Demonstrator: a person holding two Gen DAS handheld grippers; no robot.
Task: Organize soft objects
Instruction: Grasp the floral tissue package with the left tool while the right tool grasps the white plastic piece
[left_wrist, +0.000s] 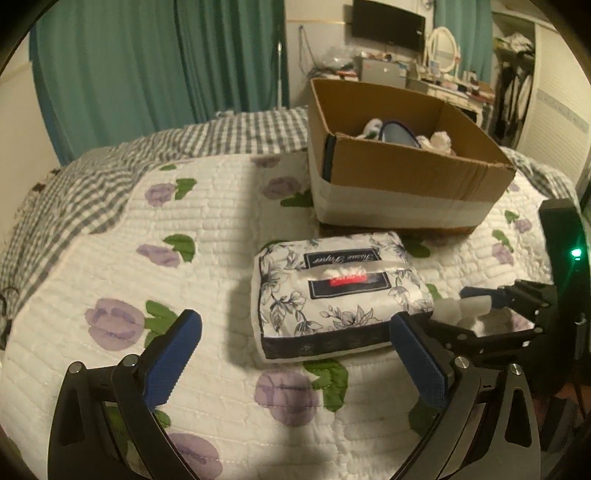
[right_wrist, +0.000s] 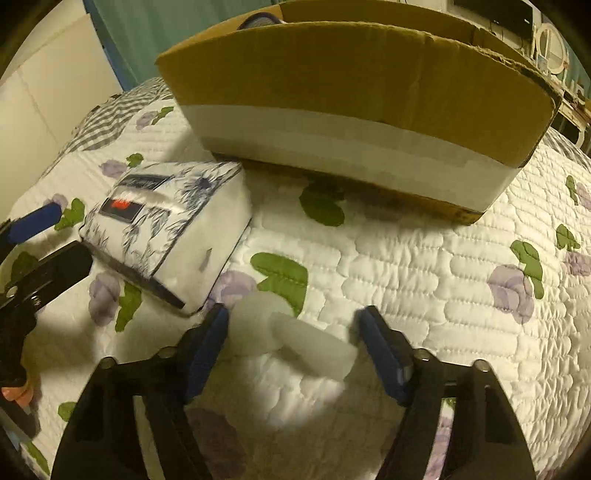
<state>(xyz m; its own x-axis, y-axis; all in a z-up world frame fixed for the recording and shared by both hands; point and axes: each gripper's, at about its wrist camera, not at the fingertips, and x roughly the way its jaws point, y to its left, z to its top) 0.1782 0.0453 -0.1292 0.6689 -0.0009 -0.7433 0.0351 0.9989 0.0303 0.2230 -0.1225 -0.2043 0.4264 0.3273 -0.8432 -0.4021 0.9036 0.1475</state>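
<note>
A floral tissue pack (left_wrist: 340, 291) lies on the quilted bed just before the cardboard box (left_wrist: 406, 184); it also shows in the right wrist view (right_wrist: 166, 229). My left gripper (left_wrist: 295, 354) is open, its fingers either side of the pack's near edge, not touching. My right gripper (right_wrist: 291, 343) is open around a white foam piece (right_wrist: 295, 332) lying on the quilt; the fingers do not press it. The right gripper shows in the left wrist view (left_wrist: 476, 299) beside the pack. The box (right_wrist: 369, 110) holds several soft items (left_wrist: 399, 134).
The bed has a white floral quilt (left_wrist: 110, 258) over a grey checked blanket (left_wrist: 55, 206). Teal curtains (left_wrist: 147, 66) hang behind. A cluttered dresser with a mirror (left_wrist: 443, 48) stands at the back right.
</note>
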